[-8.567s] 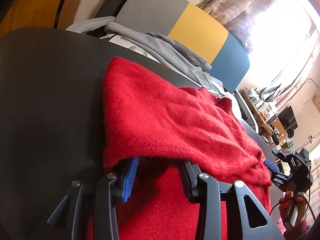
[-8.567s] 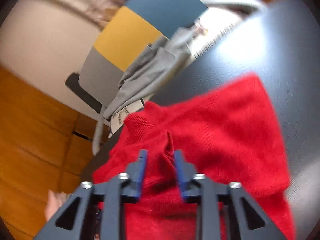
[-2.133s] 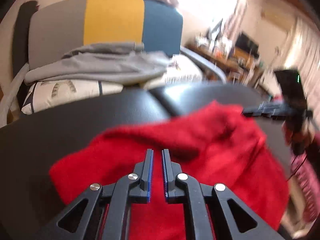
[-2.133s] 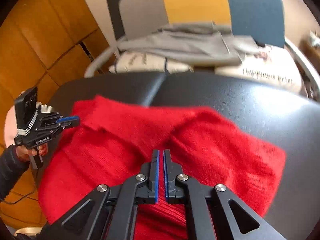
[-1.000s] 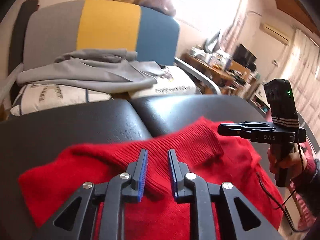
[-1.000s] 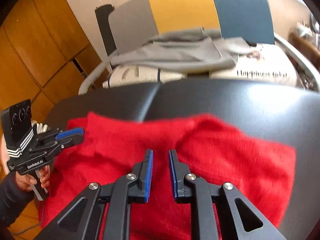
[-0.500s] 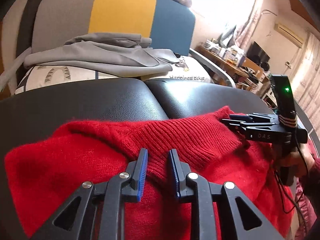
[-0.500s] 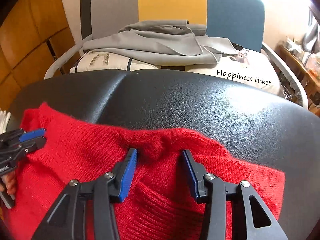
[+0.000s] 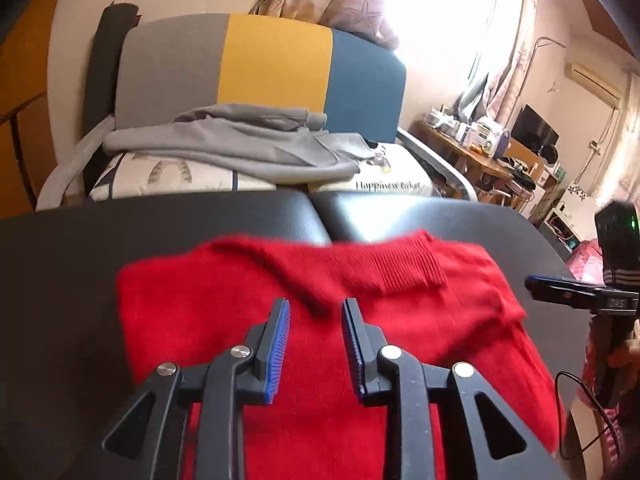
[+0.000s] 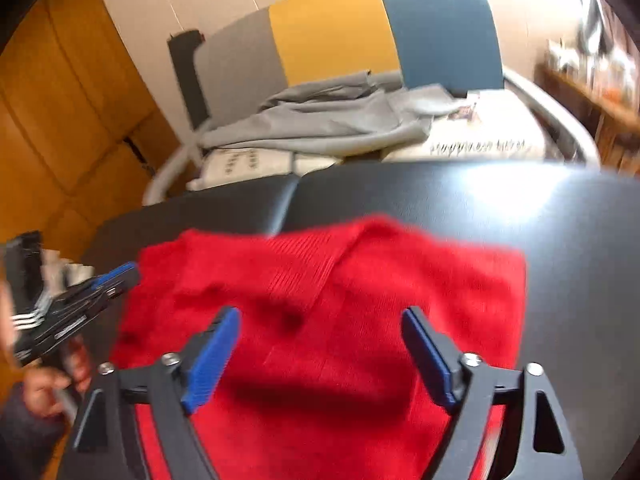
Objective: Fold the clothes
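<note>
The red sweater [image 9: 320, 320] is spread on the black padded desk [image 9: 160, 224], its ribbed cuff [image 9: 404, 268] folded across the far edge. It is judged soft, light and limp; a hem or sleeve edge would be pinched best, since the fuzzy knit may stretch or snag. The left hand-held gripper [image 9: 314, 344] is held partly open over the cloth with nothing in it; the right hand-held gripper [image 10: 320, 352] is spread wide, also empty. Beyond the desk, a grey garment [image 9: 240, 148] is draped on a chair [image 9: 276, 64], well apart. Nothing blocks the sweater.
</note>
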Demonstrator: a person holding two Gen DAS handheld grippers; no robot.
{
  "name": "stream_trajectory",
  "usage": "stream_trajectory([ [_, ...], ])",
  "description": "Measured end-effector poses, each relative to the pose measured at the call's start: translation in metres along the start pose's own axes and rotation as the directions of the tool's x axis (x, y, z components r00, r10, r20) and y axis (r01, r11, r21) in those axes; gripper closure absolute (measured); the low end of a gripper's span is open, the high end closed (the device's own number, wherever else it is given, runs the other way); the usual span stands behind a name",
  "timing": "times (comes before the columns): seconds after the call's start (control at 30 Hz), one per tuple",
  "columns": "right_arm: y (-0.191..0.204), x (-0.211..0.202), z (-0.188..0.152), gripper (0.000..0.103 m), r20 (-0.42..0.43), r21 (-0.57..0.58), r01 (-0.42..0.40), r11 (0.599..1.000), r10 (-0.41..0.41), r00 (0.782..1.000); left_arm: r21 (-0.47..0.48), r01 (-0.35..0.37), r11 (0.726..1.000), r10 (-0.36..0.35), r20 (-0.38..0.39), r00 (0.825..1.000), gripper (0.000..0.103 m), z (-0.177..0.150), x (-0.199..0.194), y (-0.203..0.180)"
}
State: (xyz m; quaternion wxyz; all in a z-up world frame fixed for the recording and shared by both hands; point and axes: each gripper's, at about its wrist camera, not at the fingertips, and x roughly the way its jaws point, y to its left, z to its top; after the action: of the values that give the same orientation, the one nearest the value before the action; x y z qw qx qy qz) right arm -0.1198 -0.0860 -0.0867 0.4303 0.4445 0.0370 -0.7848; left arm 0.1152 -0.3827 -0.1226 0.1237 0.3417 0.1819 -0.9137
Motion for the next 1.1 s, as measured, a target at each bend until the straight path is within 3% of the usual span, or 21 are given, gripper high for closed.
stream_trajectory([
  [0.13,-0.019,-0.051,-0.067,0.014,-0.029,0.117,-0.066,0.991,0.07,0.997,-0.066,0.01,0.998,-0.01,0.002,1.0,0.076,-0.047,-0.052,0.011],
  [0.3,-0.061,-0.097,-0.149,0.015,-0.077,0.258,-0.005,0.966,0.026,0.997,-0.172,-0.027,0.985,0.022,-0.036,0.999,0.075,-0.115,-0.095,0.04],
  [0.43,-0.089,-0.122,-0.206,0.037,-0.069,0.37,-0.017,0.929,0.045,0.997,-0.231,-0.074,0.97,0.055,-0.088,0.995,0.075,-0.165,-0.121,0.054],
  [0.5,-0.1,-0.132,-0.225,0.04,-0.045,0.412,-0.016,0.911,0.038,0.998,-0.258,-0.084,0.962,0.06,-0.097,0.993,0.075,-0.183,-0.132,0.059],
  [0.67,-0.119,-0.144,-0.267,0.041,-0.012,0.485,-0.059,0.873,0.074,0.997,-0.303,-0.08,0.95,0.042,-0.131,0.99,0.075,-0.214,-0.152,0.069],
  [0.83,-0.118,-0.125,-0.297,0.041,-0.089,0.493,-0.09,0.865,0.153,0.984,-0.336,-0.082,0.938,0.022,-0.179,0.984,0.074,-0.239,-0.16,0.079],
  [0.97,-0.122,-0.105,-0.307,0.041,-0.117,0.519,-0.093,0.85,0.179,0.977,-0.336,-0.069,0.939,-0.003,-0.209,0.978,0.066,-0.254,-0.162,0.079],
  [1.1,-0.119,-0.092,-0.307,0.041,-0.136,0.504,-0.081,0.86,0.172,0.976,-0.327,-0.038,0.944,-0.045,-0.243,0.969,0.061,-0.263,-0.157,0.077],
])
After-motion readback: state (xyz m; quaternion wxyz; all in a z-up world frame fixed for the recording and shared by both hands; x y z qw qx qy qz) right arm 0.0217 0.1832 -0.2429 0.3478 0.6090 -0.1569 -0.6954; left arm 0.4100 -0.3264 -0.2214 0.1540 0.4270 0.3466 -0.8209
